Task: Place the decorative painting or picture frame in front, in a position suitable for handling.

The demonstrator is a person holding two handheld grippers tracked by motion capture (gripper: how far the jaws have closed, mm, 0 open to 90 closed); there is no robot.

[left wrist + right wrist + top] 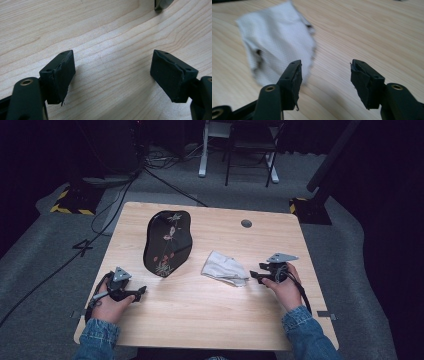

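A black lacquered tray (168, 243) with a flower pattern lies on the wooden table (210, 310), left of centre. A crumpled white cloth (224, 268) lies to its right; in the right gripper view the cloth (277, 42) spreads just beyond the left jaw. My right gripper (255, 276) rests at the cloth's right edge, open, nothing between its jaws (325, 80). My left gripper (141, 291) sits near the table's front left, below the tray, open over bare wood (112, 75). A dark rim of the tray (162, 3) peeks in at the top of the left gripper view.
A round grey cable port (246, 223) is set in the table near its far edge. Cables (115, 200) run over the grey floor at the left, and a chair (252, 150) and stand legs are behind the table.
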